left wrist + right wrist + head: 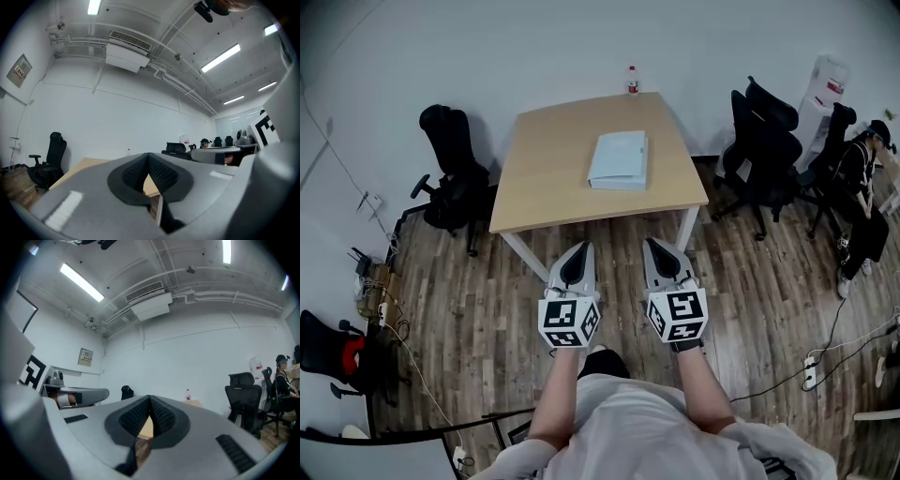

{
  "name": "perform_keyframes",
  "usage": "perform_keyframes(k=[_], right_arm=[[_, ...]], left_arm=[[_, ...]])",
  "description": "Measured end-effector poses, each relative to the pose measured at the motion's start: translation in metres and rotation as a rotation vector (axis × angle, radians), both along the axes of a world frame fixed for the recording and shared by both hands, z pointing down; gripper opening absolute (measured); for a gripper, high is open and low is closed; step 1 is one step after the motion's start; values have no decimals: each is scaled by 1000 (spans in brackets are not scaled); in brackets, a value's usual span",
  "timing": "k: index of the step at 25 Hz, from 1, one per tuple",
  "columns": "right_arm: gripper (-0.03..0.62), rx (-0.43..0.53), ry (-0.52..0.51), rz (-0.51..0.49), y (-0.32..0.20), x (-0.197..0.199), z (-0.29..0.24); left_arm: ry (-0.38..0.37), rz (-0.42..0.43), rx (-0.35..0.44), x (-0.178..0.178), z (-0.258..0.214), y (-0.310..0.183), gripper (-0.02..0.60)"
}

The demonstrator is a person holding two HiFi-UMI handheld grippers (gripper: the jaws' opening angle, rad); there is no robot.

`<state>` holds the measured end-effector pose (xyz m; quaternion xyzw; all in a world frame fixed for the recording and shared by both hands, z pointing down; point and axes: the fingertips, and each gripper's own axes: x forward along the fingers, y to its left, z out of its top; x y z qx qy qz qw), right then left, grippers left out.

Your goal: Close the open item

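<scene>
Hovering before one table (551,159), one folder (619,160), one bottle (632,81): left tool (580,247), right tool (654,244), both tips together, empty.

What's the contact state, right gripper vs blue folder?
Apart. Head view: right gripper hangs short of the table; bare tabletop separates it from the blue folder.

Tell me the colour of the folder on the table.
Pale blue; the head view shows the folder best.

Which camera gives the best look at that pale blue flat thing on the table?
The head view: it looks down on the pale blue item, whole, on the table. Both gripper views show only table slivers past their shut jaws, not the item.
</scene>
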<state>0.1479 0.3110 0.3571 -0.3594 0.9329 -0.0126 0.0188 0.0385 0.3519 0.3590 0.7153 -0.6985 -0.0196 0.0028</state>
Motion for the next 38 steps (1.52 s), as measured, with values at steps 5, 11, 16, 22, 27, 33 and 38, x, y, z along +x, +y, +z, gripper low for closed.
perform_keyframes(k=[5,11,16,22,27,33,38], right_arm=[[11,-44,1,19,-40,-17,18],[11,-57,18,51,-117,-56,31],[11,-53,48,86,-202,-105,27],[11,-36,95,112,-295,-171,17],[11,-72,119,135,-351,-210,25],[12,-122,144,177,-383,-217,41],[11,-162,138,220,-401,-200,57]], left_arm=[[23,-12,-23,-28,16,-37,8],[26,37,-13,-67,22,-124,8],[29,84,2,-112,18,-213,8],[63,164,-5,-164,16,-314,8],[90,253,-38,-195,22,-377,8],[136,289,-92,-211,44,-422,8],[126,348,-143,-197,61,-448,8]])
